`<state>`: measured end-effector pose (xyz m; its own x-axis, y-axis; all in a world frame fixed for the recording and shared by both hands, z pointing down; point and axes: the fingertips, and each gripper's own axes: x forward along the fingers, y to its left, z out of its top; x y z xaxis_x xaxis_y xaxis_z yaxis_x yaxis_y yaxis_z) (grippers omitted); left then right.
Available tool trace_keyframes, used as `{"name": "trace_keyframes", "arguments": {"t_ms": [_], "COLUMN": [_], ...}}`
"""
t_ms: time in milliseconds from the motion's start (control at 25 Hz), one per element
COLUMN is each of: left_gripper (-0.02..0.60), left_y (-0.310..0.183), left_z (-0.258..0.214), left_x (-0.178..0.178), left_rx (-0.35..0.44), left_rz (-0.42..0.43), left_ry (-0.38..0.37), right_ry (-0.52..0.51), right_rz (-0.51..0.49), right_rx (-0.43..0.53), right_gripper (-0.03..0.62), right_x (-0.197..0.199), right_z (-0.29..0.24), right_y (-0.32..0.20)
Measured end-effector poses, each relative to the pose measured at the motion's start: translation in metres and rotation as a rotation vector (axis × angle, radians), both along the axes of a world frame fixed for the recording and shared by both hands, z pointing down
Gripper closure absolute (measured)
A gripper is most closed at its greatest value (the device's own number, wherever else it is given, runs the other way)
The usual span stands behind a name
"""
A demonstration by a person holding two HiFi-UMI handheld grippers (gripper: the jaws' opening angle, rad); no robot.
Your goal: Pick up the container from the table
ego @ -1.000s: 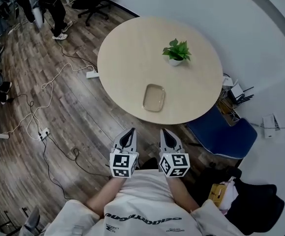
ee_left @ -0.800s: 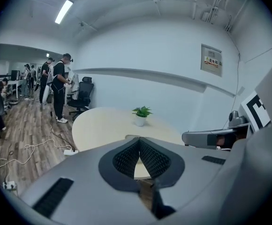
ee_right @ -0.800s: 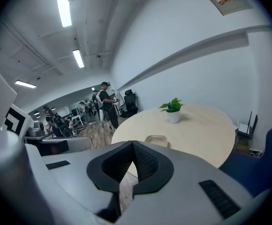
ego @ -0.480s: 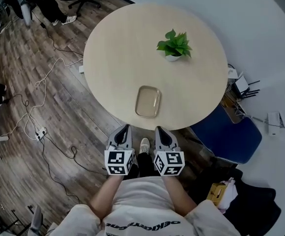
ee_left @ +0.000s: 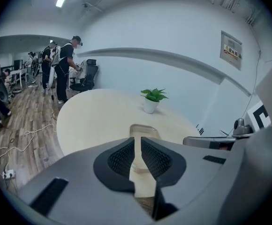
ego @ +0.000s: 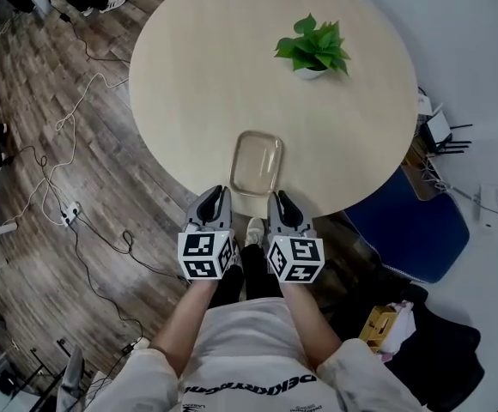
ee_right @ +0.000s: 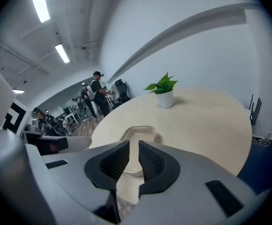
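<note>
Container point(ego: 257, 162) lies on table point(ego: 189, 75) just ahead of left hand-held gripper point(ego: 218, 193) and right hand-held gripper point(ego: 281, 197), both narrow.

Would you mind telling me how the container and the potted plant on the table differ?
The container is clear, shallow and lies flat, while the plant is leafy green and stands upright in a white pot. The container sits by the near edge of the table; the plant sits farther across, to the right. The container looks empty, whereas the pot is filled. Both rest on the same round table, well apart.
</note>
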<state>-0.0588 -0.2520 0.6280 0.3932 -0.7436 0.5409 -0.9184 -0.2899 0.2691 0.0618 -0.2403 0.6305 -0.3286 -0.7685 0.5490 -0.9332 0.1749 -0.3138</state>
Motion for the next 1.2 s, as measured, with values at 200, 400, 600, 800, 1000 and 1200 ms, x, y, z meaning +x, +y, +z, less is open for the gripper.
{"name": "trace_keyframes", "arguments": {"t_ms": [200,400,600,800,1000,1200], "left_gripper": [0.508,0.491,0.491,0.491,0.491,0.492], "left_y": [-0.016,-0.027,-0.037,-0.045,-0.049,-0.047], "left_z": [0.023,0.046,0.062,0.073,0.08,0.087], "left_x": [0.004,0.001,0.004,0.008,0.009,0.011], "left_rx": [-0.035,-0.074,-0.099,-0.116,-0.148,-0.181], "left_rz": [-0.009,-0.022,-0.016,-0.011,-0.015,-0.01], "left_ry": [0.008,0.017,0.024,0.025,0.052,0.064], "right_ry": [0.012,0.02,0.024,0.02,0.011,0.007], "right_rz": [0.027,0.068,0.083,0.091,0.067,0.058], "right_rx": [-0.047,-0.085,-0.122,-0.147,-0.162,-0.179], "right_gripper": [0.496,0.49,0.49,0.49,0.49,0.495], "right_x": [0.002,0.008,0.016,0.019,0.014,0.011], "right_z": [0.024,0.046,0.065,0.077,0.083,0.087], "right_y": [-0.015,-0.024,-0.031,-0.037,-0.043,-0.044]}}
